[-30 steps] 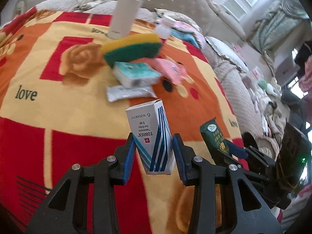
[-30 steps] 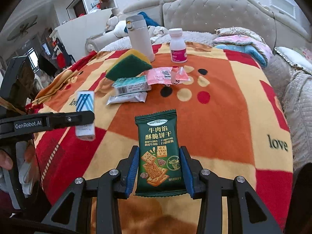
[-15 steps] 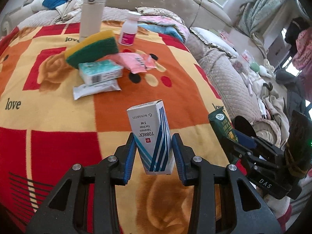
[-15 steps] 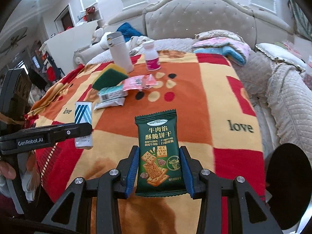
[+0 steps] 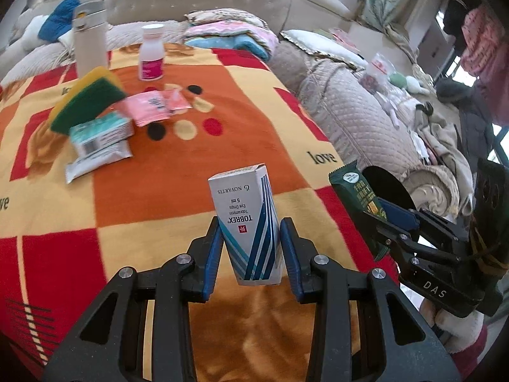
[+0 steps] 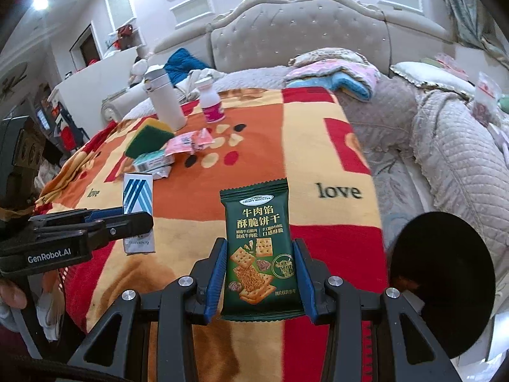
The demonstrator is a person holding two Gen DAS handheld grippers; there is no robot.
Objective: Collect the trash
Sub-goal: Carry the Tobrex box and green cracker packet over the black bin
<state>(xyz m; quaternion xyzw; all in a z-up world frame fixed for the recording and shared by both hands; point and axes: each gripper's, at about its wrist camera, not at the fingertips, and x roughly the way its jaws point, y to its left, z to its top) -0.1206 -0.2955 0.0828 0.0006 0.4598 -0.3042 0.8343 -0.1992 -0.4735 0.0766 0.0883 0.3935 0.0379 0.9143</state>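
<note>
Blue-padded fingers of the left gripper (image 5: 249, 251) clamp a white eye-drop box (image 5: 246, 222) with blue stripes, held upright above a red, orange and yellow blanket (image 5: 197, 165) spread over a bed, as seen from the left wrist. Farther back on the blanket lie a yellow-and-green sponge (image 5: 87, 98), a teal carton (image 5: 101, 132) resting on a silver packet (image 5: 95, 160), and pink sachets (image 5: 152, 106), with a small white bottle (image 5: 152, 52) and a pale flask (image 5: 90, 39) standing upright near the headboard. At right, the right gripper (image 5: 380, 215) carries a green packet beside the round black mouth of a bin (image 5: 393, 187). From the right wrist, the right gripper (image 6: 261, 273) pinches a green biscuit packet (image 6: 259, 248) by its lower half, the packet standing upright over the blanket's near edge (image 6: 337, 222). The black bin (image 6: 445, 283) sits just to its right, off the bed's side. At left, the left gripper (image 6: 136, 219) holds the striped box (image 6: 138, 213) side-on, a person's fingers (image 6: 12, 296) visible on its handle.
</note>
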